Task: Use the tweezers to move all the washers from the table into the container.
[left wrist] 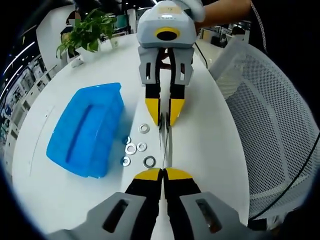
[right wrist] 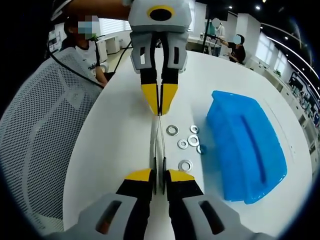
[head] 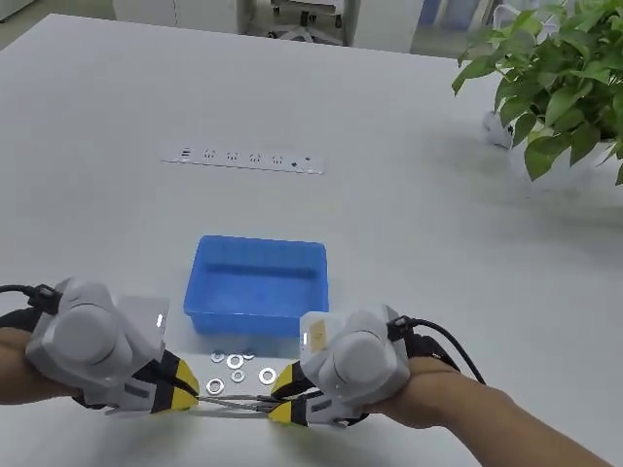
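Desk: I am looking down on a white desk (head: 438, 243). A white power strip (head: 243, 159) lies far across it and a potted plant (head: 555, 88) stands at the far right.
Container: the blue container (head: 255, 282) sits on the desk just beyond both grippers. From the head view I look into it and see its bare blue floor.
Washers: six washers (head: 238, 376) lie loose in a small cluster on the desk, between the container's near wall and the tweezers. The farthest ones are just beside that wall; I cannot tell whether they touch it.
Head view versus gripper views: the head view gives me the container's inside and the power strip. The left gripper view gives me a white mesh chair (left wrist: 270, 125) beside the desk, and the right gripper view shows people seated in the room behind.
Tweezers: the tweezers (right wrist: 158, 145) run straight from one gripper to the other, low over the desk and just on my side of the washers. I cannot tell whether they rest on it.
Left gripper: the left gripper (head: 190, 389) has its jaws pressed together on the end where the tweezers' two arms run together.
Right gripper: the right gripper (head: 278, 397) faces it tip to tip. Its jaws pinch the other end, where the arms stand slightly apart.
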`<state>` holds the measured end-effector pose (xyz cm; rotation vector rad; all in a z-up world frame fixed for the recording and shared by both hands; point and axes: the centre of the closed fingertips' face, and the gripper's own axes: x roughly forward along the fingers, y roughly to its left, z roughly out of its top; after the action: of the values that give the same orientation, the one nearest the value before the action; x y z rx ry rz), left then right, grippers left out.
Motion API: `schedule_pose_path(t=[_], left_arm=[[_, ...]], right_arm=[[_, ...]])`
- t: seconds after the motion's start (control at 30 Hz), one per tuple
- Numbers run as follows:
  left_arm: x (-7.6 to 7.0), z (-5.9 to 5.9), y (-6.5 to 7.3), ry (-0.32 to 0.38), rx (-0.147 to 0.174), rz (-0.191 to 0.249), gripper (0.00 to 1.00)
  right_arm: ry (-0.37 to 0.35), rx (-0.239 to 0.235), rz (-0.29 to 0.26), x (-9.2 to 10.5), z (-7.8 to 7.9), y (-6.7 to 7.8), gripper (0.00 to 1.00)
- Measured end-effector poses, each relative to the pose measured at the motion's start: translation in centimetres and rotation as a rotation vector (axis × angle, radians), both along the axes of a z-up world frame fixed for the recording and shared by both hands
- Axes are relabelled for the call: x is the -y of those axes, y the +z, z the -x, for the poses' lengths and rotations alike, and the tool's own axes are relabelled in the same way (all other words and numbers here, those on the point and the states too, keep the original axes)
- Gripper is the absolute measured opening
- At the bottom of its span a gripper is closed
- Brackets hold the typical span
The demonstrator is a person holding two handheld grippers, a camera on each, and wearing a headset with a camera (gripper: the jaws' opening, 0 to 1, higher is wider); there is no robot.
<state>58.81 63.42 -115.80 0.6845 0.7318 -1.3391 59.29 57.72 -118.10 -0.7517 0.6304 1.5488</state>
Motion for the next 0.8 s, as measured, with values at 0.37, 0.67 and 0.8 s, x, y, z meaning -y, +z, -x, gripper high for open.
schedule_pose_path(t=[0.37, 0.67, 0.8], left_arm=[[1.2, 0.3, 2.8, -0.018, 0.018, 0.026, 0.05], [2.4, 0.1, 5.5, -0.034, 0.044, 0.062, 0.05], [3.1, -0.1, 7.2, -0.047, 0.074, 0.085, 0.05]], right_arm=[[0.007, 0.001, -0.002, -0.4, 0.3, 0.0, 0.12], [-0.008, 0.011, -0.025, -0.5, 0.2, 0.9, 0.11], [-0.028, 0.016, -0.053, -0.8, 0.0, 1.7, 0.11]])
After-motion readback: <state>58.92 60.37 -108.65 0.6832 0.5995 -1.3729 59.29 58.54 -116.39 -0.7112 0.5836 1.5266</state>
